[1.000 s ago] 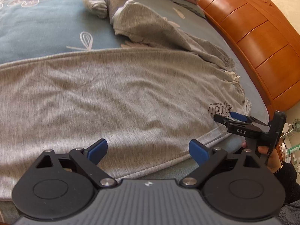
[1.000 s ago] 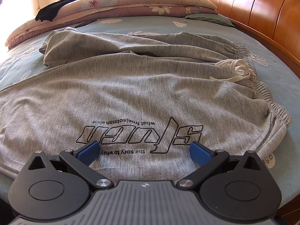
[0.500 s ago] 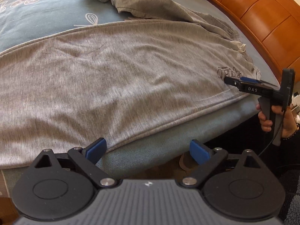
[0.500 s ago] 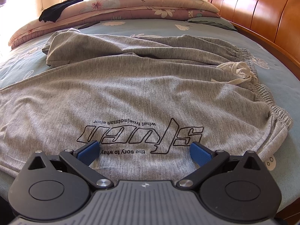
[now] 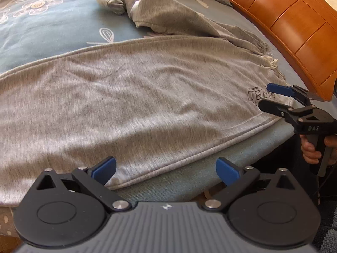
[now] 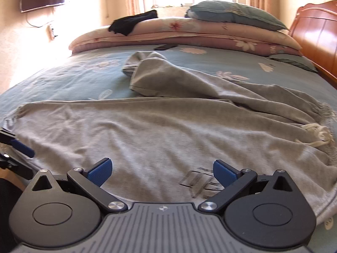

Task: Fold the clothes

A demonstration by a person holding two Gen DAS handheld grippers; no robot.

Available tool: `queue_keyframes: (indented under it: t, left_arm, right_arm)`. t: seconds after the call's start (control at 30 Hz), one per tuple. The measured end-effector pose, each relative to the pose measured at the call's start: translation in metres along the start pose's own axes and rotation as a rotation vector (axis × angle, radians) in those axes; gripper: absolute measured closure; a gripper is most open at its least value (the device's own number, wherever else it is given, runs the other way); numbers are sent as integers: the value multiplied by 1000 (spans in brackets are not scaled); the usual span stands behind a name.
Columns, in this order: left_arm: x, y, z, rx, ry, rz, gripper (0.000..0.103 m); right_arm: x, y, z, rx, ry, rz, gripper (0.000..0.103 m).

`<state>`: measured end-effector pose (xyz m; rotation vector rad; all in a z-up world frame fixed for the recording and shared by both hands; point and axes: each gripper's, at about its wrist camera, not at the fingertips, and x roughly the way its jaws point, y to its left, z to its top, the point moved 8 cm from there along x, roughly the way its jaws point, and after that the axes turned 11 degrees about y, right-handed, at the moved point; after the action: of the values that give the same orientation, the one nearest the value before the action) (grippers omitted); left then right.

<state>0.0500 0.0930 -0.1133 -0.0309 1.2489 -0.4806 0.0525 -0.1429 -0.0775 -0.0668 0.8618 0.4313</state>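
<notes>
Left gripper (image 5: pixel 166 168) spread wide, jaws just opened further, nothing between them; grey sweatpants (image 5: pixel 137 97) lie just ahead on the bed (image 5: pixel 52 27), stretching sideways toward my right gripper (image 6: pixel 162 171), also released.

Matt grey knit trousers (image 5: pixel 134 97), glossy wood headboard (image 5: pixel 294 27), cotton sheet (image 5: pixel 52 31).

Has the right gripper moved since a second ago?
Yes. In its own view the right gripper has drawn back and swung left: the print, centred before, now sits by its right pad, and the drawstring has slid right.
</notes>
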Motion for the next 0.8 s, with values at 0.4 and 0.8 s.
queue_keyframes:
  t: [0.4,0.8]
  left_arm:
    - [5,10,-11,-11,-6,-40,2]
    - [9,-16,-2,96,-20,-100,2]
  right_arm:
    - [100,104,46,175,331,688,0]
    - [118,129,61,233,473,845,0]
